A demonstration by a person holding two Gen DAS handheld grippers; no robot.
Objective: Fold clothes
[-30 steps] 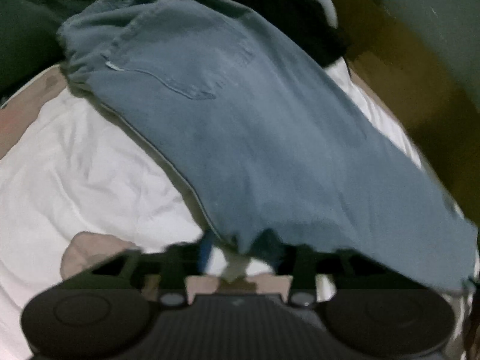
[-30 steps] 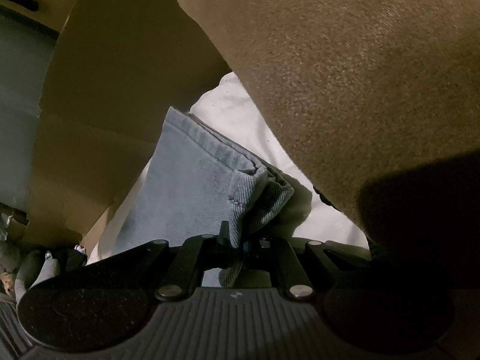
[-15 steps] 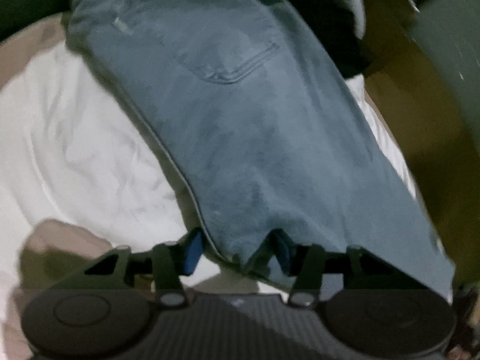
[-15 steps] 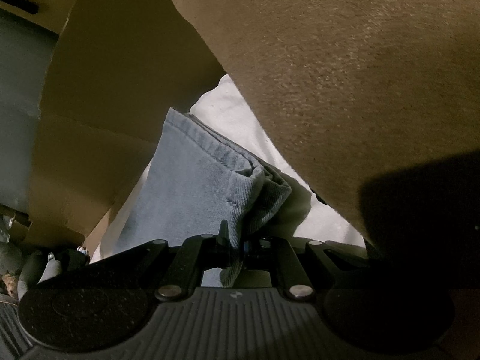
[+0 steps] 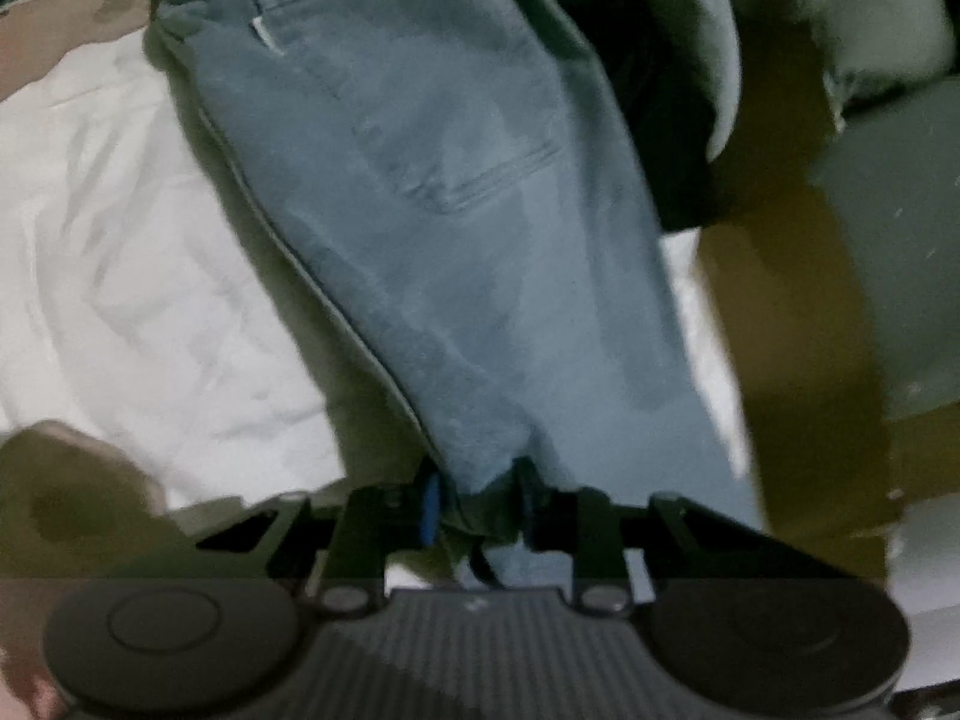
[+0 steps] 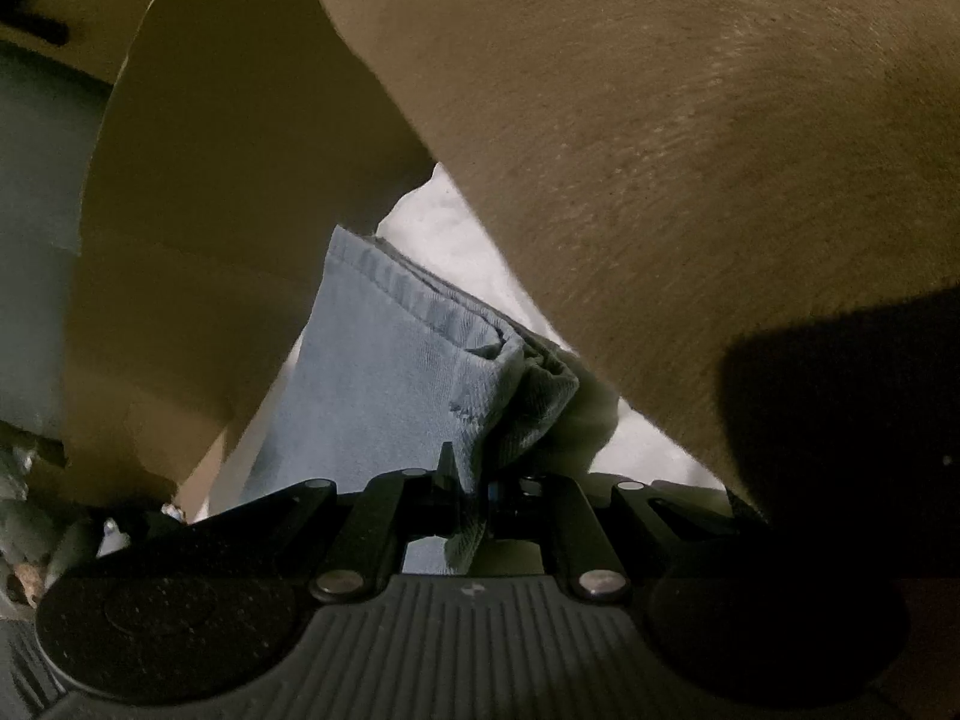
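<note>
Blue jeans (image 5: pixel 456 192) lie back pocket up on a white sheet (image 5: pixel 120 300). In the left wrist view my left gripper (image 5: pixel 480 501) is at their near side edge. Its jaws are closing, and the denim bunches between the blue pad and the other finger and touches both. In the right wrist view my right gripper (image 6: pixel 474 498) is shut on a folded leg end of the jeans (image 6: pixel 408 372), whose stitched hem stands up just ahead of the fingers.
A big brown cushion (image 6: pixel 690 180) hangs over the right gripper's right side. Brown cardboard (image 6: pixel 210 240) stands to its left. Dark clothing (image 5: pixel 660 60) lies beyond the jeans. A tan cloth (image 5: pixel 60 480) sits at the left gripper's near left.
The left gripper rolled and moved in on the jeans' edge, and its jaws narrowed from wide apart to pinching the denim. The right gripper's hold on the leg end looks unchanged.
</note>
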